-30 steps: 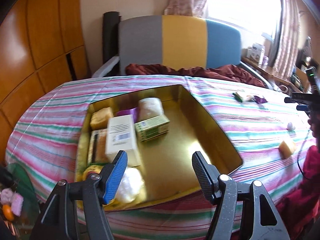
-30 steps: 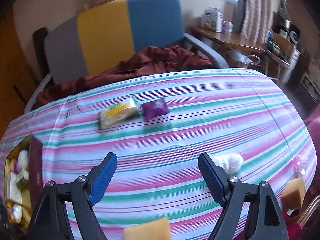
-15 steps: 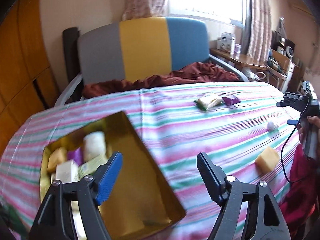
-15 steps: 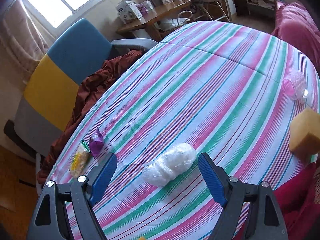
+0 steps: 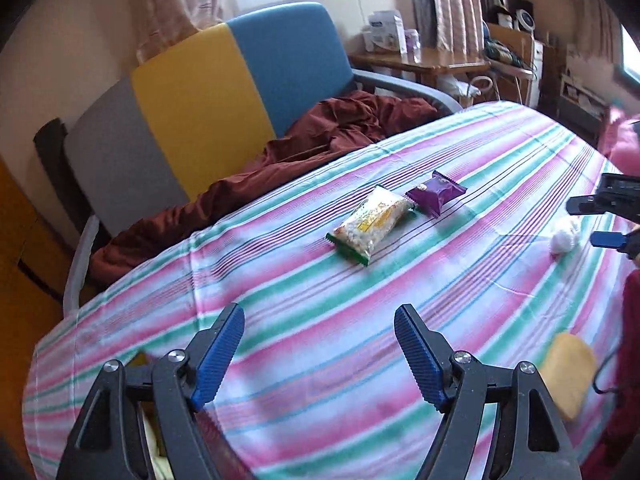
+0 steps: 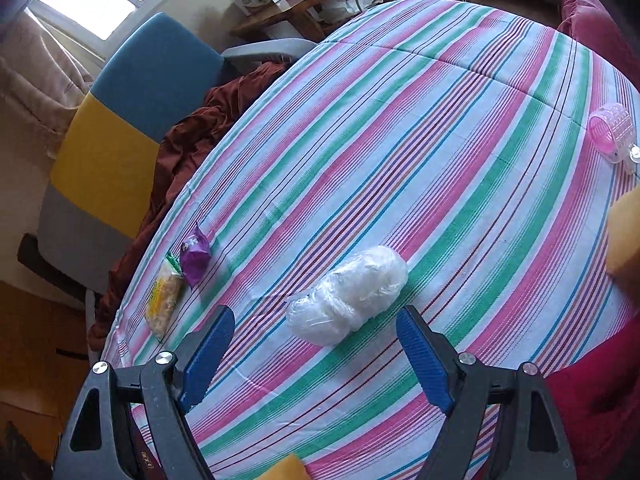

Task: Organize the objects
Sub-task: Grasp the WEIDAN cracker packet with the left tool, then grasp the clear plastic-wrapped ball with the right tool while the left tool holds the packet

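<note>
Left claw [image 5: 319,350]: blue-padded jaws spread wide, nothing held, hovering above the striped pink, green and white cloth-covered surface [image 5: 304,312]. Ahead of it, well apart: clear-and-green packet of yellowish snack pieces [image 5: 370,229], lying flat, with a purple foil snack pouch [image 5: 436,192] just beside its far end, possibly touching at the corner. Yellow-orange sponge block [image 5: 570,374] at the right edge of the left view, blurred.

Right claw [image 6: 316,346]: jaws likewise spread wide, empty. White wad wrapped in clear plastic film [image 6: 347,295] lying on the surface just ahead of the gap between the jaws, apart from both pads. Same purple pouch and snack packet seen far to the left in the right view, near the surface edge. Pink translucent ribbed cylinder [image 6: 612,133] lying on its side at the far right, well apart from the wad. Second yellow sponge piece [image 6: 285,471] at the bottom edge, only partly in view.

Beyond the surface: chair with grey, yellow and blue back panels [image 5: 192,108], dark red cloth [image 5: 320,132] heaped on its seat
</note>
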A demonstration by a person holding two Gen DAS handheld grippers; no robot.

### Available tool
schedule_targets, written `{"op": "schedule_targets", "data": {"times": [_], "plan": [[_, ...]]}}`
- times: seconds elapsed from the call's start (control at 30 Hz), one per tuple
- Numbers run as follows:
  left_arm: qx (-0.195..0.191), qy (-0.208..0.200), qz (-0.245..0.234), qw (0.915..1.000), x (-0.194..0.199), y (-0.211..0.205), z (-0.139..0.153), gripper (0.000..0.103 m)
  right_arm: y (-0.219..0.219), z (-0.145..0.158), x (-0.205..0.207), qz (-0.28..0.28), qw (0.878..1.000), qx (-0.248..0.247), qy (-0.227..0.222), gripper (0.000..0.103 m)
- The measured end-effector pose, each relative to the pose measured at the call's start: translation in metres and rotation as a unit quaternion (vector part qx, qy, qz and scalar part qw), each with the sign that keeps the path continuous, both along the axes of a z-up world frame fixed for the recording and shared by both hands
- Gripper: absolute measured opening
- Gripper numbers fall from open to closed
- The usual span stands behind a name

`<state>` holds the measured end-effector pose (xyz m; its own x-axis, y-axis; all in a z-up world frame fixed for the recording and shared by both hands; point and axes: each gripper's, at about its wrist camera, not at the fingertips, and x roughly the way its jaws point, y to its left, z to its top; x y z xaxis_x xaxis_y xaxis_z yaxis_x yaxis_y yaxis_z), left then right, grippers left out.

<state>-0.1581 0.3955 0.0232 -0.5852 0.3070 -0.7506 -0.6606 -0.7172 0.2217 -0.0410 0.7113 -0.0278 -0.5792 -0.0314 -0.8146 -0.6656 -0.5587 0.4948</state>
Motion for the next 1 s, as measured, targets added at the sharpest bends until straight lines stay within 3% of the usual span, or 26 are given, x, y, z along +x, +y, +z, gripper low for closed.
{"op": "schedule_targets", "data": {"times": [0.1, 0.4, 0.57, 0.7, 0.73, 0.8, 0.87, 0.93, 1.0], "plan": [[-0.006, -0.003, -0.017, 0.9998, -0.025, 0.022, -0.013, 0.086, -0.001, -0.004, -0.003, 0.013, 1.0, -0.016, 0.002, 0.085], [-0.052, 0.005, -0.088, 0.9948, -0.073, 0.089, -0.052, 0.089, -0.005, -0.009, -0.009, 0.035, 0.999, -0.04, -0.001, 0.085], [-0.041, -0.012, -0.093, 0.9947, -0.098, 0.115, -0.065, 0.091, -0.005, -0.009, -0.009, 0.035, 0.999, -0.038, -0.001, 0.085], [-0.057, -0.005, -0.098, 0.9936, -0.107, 0.136, -0.079, 0.094, 0.001, -0.01, -0.005, 0.019, 0.999, -0.043, 0.004, 0.085], [-0.061, -0.008, -0.095, 0.9936, -0.109, 0.14, -0.084, 0.091, 0.001, -0.011, -0.005, 0.019, 0.999, -0.045, 0.002, 0.085], [-0.043, -0.032, -0.087, 0.9947, -0.112, 0.14, -0.089, 0.076, 0.002, -0.011, -0.005, 0.019, 0.999, -0.047, 0.0, 0.085], [-0.019, -0.066, -0.079, 0.9945, -0.109, 0.136, -0.09, 0.049, 0.002, -0.01, -0.005, 0.017, 0.999, -0.042, -0.001, 0.085], [-0.033, -0.045, -0.074, 0.9957, -0.096, 0.135, -0.091, 0.046, 0.004, -0.01, -0.003, 0.013, 0.999, -0.041, 0.0, 0.085], [-0.031, -0.05, -0.063, 0.9963, -0.086, 0.128, -0.09, 0.045, 0.005, -0.009, -0.001, 0.009, 0.999, -0.041, 0.002, 0.085]]}}
